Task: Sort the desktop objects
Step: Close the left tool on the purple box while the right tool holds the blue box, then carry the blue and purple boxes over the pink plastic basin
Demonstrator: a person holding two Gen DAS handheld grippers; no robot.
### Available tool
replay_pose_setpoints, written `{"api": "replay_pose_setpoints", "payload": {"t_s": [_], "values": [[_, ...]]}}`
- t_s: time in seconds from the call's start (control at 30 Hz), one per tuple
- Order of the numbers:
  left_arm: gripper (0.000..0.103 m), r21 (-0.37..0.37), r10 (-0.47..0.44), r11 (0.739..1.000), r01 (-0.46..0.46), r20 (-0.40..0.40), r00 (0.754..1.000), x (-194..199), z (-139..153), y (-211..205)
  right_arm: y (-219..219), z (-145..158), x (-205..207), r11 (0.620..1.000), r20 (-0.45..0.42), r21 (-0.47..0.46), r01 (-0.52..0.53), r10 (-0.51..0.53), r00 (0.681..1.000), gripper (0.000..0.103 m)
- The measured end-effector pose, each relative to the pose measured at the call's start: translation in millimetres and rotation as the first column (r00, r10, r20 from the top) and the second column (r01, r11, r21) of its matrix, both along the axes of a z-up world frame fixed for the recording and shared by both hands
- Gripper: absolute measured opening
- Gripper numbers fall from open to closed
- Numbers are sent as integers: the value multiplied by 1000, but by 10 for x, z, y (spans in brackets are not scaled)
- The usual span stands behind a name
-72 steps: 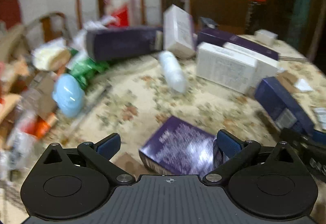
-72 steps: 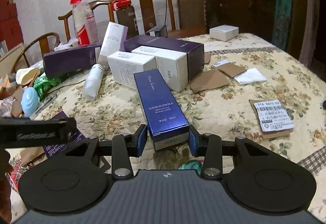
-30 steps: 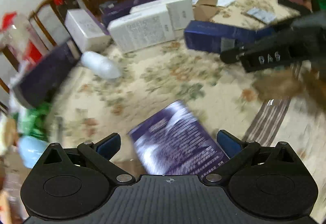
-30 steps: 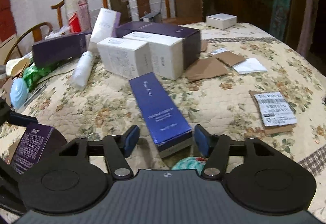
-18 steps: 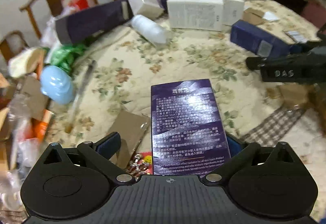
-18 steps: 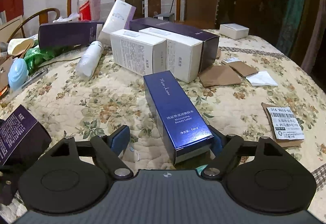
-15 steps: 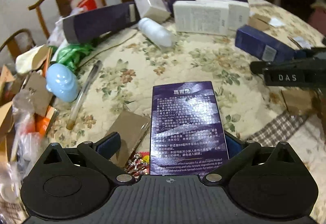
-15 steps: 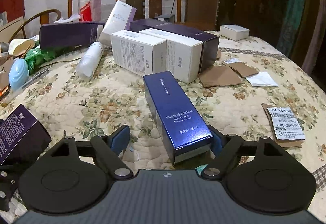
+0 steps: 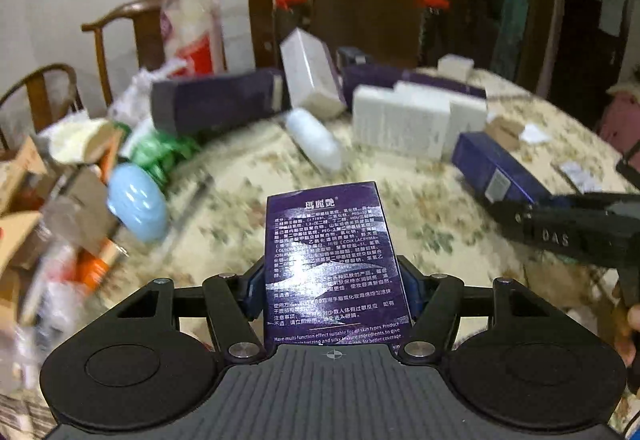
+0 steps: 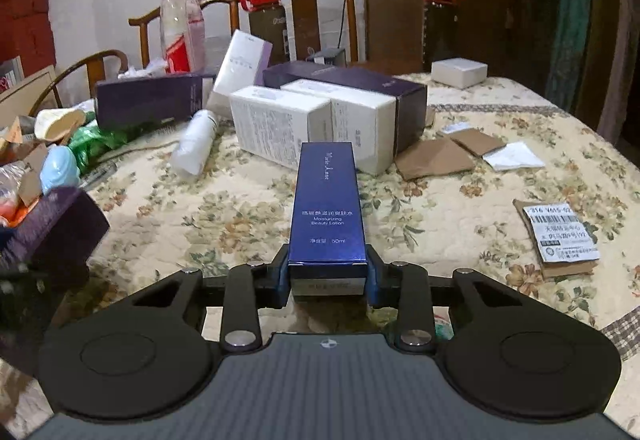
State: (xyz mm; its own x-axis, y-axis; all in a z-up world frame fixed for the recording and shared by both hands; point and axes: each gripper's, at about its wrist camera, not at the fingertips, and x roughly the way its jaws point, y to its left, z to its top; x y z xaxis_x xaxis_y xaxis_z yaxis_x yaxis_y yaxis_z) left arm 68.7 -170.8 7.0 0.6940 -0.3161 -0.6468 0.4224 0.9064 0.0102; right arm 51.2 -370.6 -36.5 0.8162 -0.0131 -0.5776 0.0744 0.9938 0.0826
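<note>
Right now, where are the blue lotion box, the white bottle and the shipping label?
blue lotion box (image 10: 327, 207), right wrist view, top face.
white bottle (image 10: 196, 144), right wrist view, its side.
shipping label (image 10: 562, 234), right wrist view, printed face.

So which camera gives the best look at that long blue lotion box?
The right wrist view: the blue lotion box lies dead centre and sharp, label readable, with the right gripper shut on its near end. The left wrist view shows the same box only sideways, farther off at the right and blurred.
</note>
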Motion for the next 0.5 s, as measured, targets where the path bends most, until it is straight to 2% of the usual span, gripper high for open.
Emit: {"api": "replay_pose_setpoints", "payload": {"t_s": [0.27, 0.4, 0.5], "values": [[65, -24, 95, 995, -93, 95, 991, -21, 437, 467, 241, 334, -43, 994, 84, 77, -77, 70, 994, 39], [65, -36, 157, 987, -154, 124, 980, -66, 658, 904, 583, 542, 0, 978, 122, 122, -166, 151, 981, 39], [65, -41, 222, 975, -218, 155, 963, -124, 841, 1332, 967, 703, 59, 958, 150, 137, -251, 231, 961, 39]]}}
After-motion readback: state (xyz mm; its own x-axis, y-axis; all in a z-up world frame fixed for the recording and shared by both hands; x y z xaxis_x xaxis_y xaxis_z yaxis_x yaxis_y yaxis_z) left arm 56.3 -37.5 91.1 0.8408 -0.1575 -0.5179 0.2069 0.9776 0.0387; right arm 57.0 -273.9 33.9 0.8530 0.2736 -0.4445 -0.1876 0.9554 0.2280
